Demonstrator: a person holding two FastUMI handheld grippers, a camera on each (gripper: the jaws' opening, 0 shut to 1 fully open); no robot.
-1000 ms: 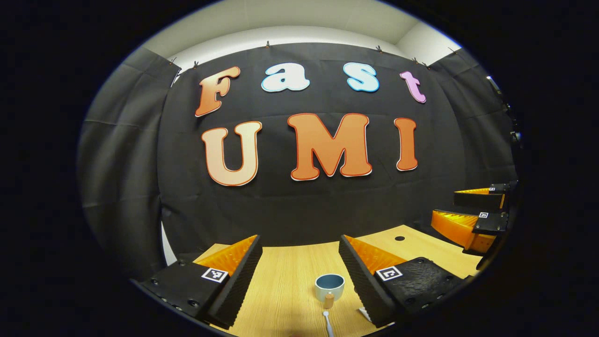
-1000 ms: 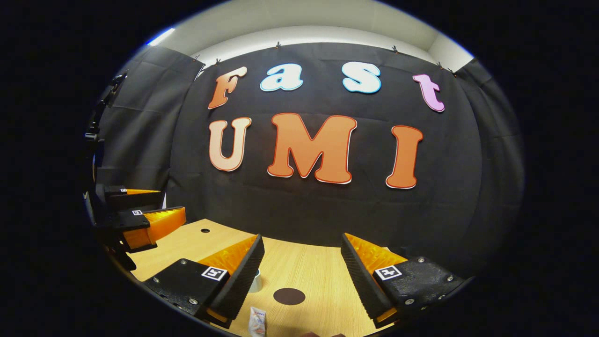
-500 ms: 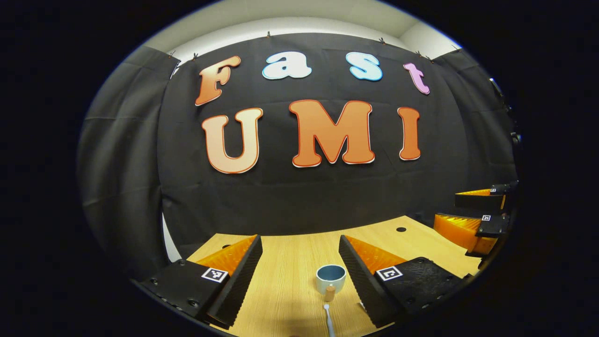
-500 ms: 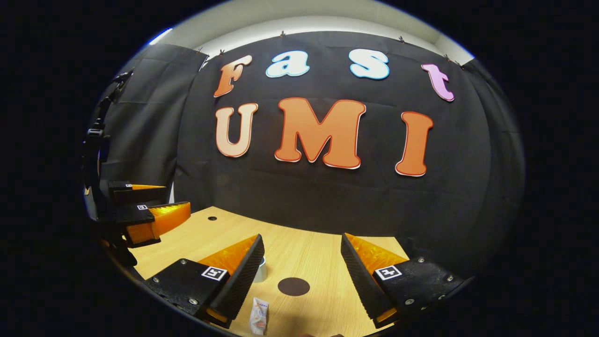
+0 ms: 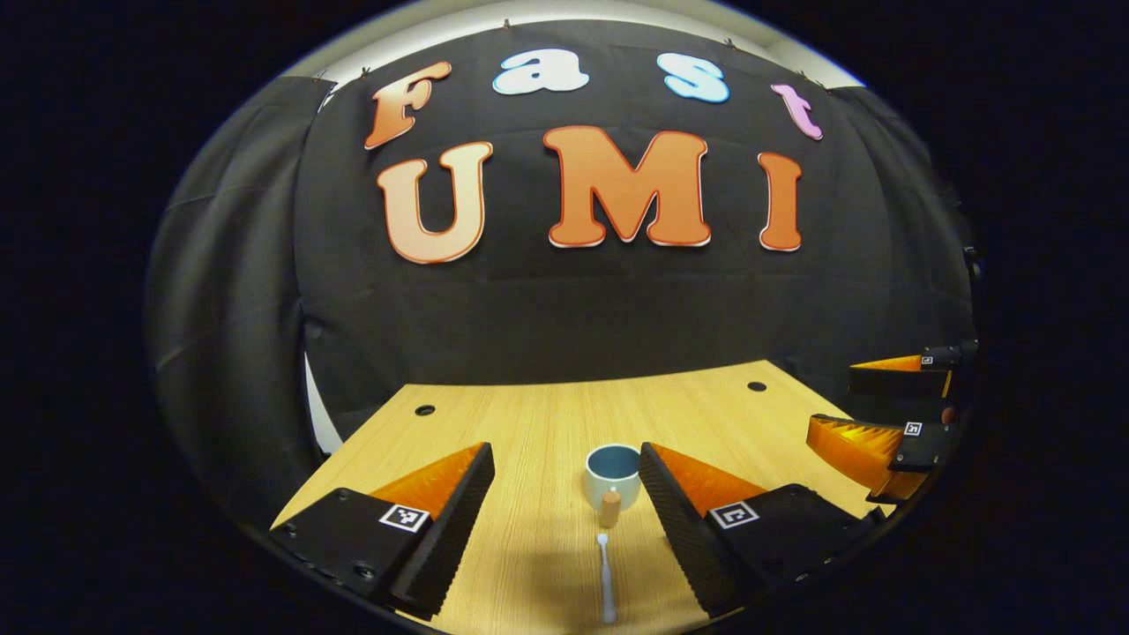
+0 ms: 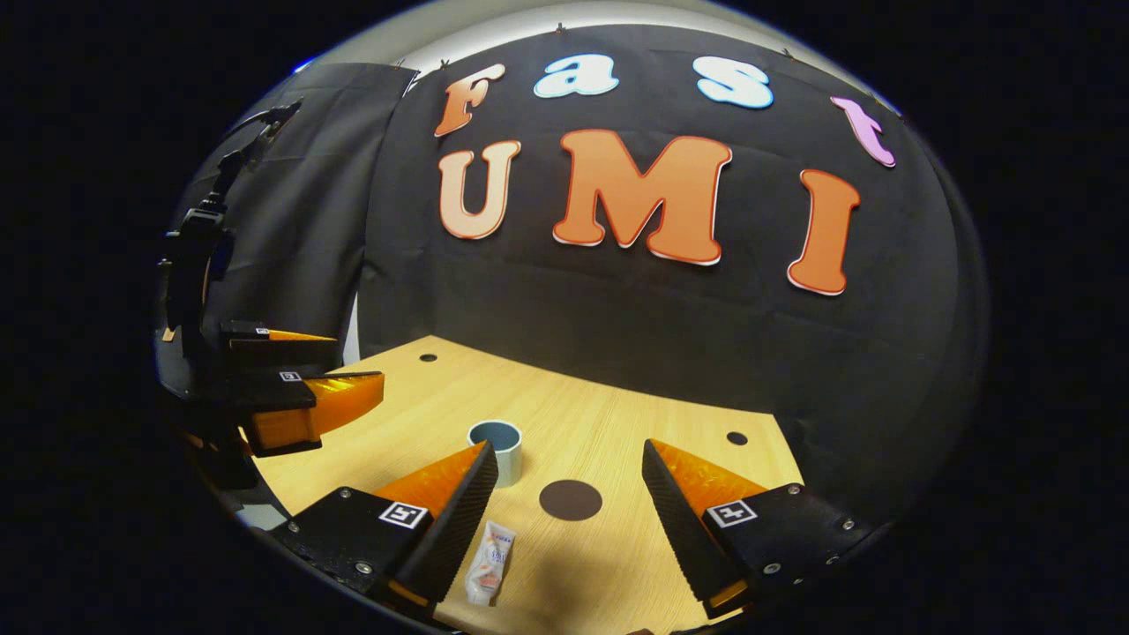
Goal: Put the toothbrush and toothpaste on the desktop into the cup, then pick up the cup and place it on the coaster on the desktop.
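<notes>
Two grippers, both with fingers spread wide and nothing between them, hang above the wooden desktop (image 5: 529,414). My left gripper (image 5: 564,503) looks down on the toothbrush (image 5: 605,578), which lies flat with its head toward the cup (image 5: 612,472); the cup stands upright and empty, its stubby wooden handle (image 5: 610,509) facing me. From my right gripper (image 6: 564,503) I see the toothpaste tube (image 6: 490,560) lying just beside my left-hand finger, with the dark round coaster (image 6: 570,499) a little beyond it and the cup near the coaster. Nothing is in the cup yet, so I judge the first step is only opening. Next I need to drop low over a lying item, straddle it across its narrow width and close.
</notes>
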